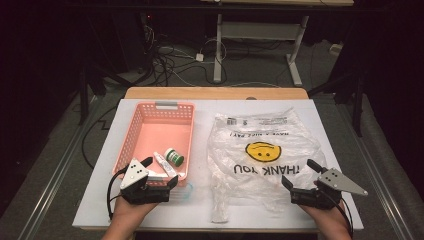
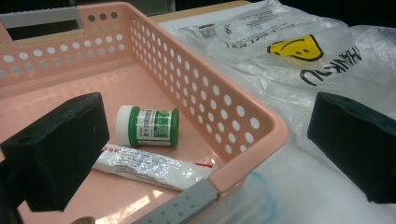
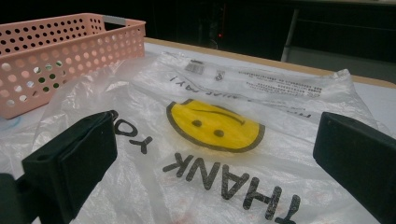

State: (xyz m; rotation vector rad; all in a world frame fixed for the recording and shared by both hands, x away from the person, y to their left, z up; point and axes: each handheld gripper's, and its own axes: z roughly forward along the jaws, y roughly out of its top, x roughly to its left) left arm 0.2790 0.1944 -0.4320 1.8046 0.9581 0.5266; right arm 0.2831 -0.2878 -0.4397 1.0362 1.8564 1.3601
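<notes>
A pink perforated basket (image 1: 145, 131) lies on the left of the white board. Inside it, a green-and-white jar (image 2: 148, 126) rests on its side by a white tube (image 2: 149, 166). To the right lies a flat clear plastic bag (image 1: 260, 150) printed with a yellow smiley and "THANK YOU". My left gripper (image 1: 160, 171) stands open over the basket's near right corner, one jaw above the basket floor and the other outside the wall (image 2: 205, 107). My right gripper (image 1: 300, 174) is open low over the bag's near right part (image 3: 215, 126), nothing between its jaws.
The white board (image 1: 320, 110) covers a wooden table whose far edge (image 1: 215, 93) shows beyond it. Cables and a desk's legs (image 1: 218, 55) stand on the dark floor behind. A faint blue mark (image 2: 266, 198) sits on the board by the basket's corner.
</notes>
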